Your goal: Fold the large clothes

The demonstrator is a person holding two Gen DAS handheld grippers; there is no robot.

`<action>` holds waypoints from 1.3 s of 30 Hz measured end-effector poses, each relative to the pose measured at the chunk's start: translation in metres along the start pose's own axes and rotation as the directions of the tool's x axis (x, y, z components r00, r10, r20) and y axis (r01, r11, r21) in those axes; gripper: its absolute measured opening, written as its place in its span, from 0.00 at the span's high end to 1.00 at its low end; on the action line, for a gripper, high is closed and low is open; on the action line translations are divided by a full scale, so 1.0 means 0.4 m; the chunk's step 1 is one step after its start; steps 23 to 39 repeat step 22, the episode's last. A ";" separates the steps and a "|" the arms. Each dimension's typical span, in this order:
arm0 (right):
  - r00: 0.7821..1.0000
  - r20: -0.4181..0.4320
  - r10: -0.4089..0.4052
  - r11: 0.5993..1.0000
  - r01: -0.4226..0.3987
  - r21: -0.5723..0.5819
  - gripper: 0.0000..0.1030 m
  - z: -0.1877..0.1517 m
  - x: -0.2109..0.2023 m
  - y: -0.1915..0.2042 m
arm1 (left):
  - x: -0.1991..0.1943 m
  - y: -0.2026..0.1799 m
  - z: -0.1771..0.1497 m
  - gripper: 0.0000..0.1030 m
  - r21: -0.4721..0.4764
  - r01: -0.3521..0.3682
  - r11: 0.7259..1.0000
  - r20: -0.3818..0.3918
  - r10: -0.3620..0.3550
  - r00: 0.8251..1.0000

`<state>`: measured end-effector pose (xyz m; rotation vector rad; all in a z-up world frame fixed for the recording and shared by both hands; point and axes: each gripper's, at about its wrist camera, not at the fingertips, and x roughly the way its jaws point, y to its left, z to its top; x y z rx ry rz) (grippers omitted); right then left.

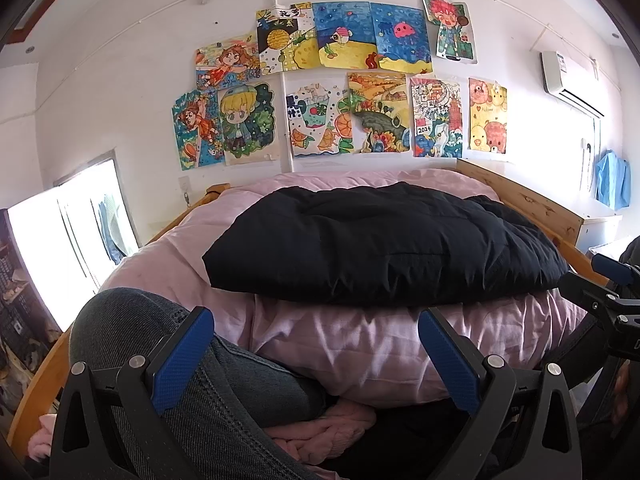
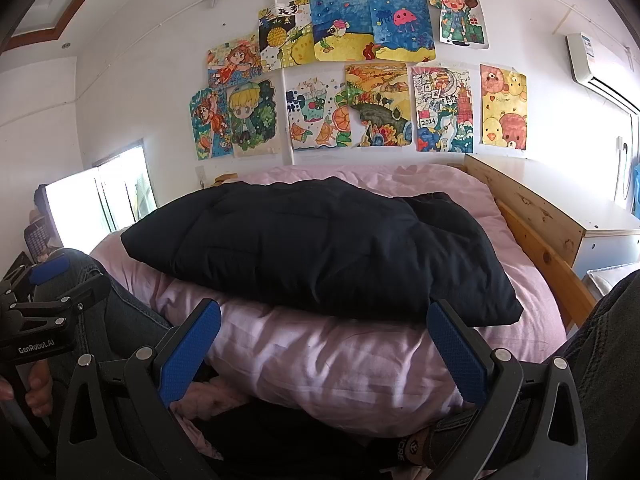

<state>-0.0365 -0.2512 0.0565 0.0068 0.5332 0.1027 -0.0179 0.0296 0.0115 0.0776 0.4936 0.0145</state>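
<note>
Nearest the lens we found the left gripper (image 1: 316, 354) spread wide and empty above a denim-clad knee (image 1: 160, 344); the right gripper (image 2: 324, 350) likewise stood wide, holding nothing. Beyond them the black padded garment (image 1: 384, 244) lay as a compact bundle on the pink quilt (image 1: 360, 344). We judged the fold complete or nearly so; the next move would call for a fresh grasp. Children's drawings (image 1: 332, 80) covered the wall behind the wooden bed frame (image 1: 532, 200).

Black jacket (image 1: 384, 244): matt quilted cloth. Pink duvet (image 1: 360, 344): smooth cloth with slight sheen. Bed frame (image 2: 536, 216): knotty wood. Pads (image 2: 192, 354): textured blue.
</note>
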 end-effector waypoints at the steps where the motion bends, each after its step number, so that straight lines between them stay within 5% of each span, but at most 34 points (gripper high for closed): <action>1: 1.000 0.000 0.000 1.000 0.000 0.000 0.01 0.001 0.000 -0.001 | 0.001 0.002 -0.001 0.00 0.001 0.000 1.000 -0.001 0.000 1.000; 39: 1.000 -0.001 -0.001 1.000 0.001 0.002 0.01 -0.001 -0.002 0.005 | 0.002 0.008 0.000 0.00 0.007 0.001 1.000 -0.002 -0.001 1.000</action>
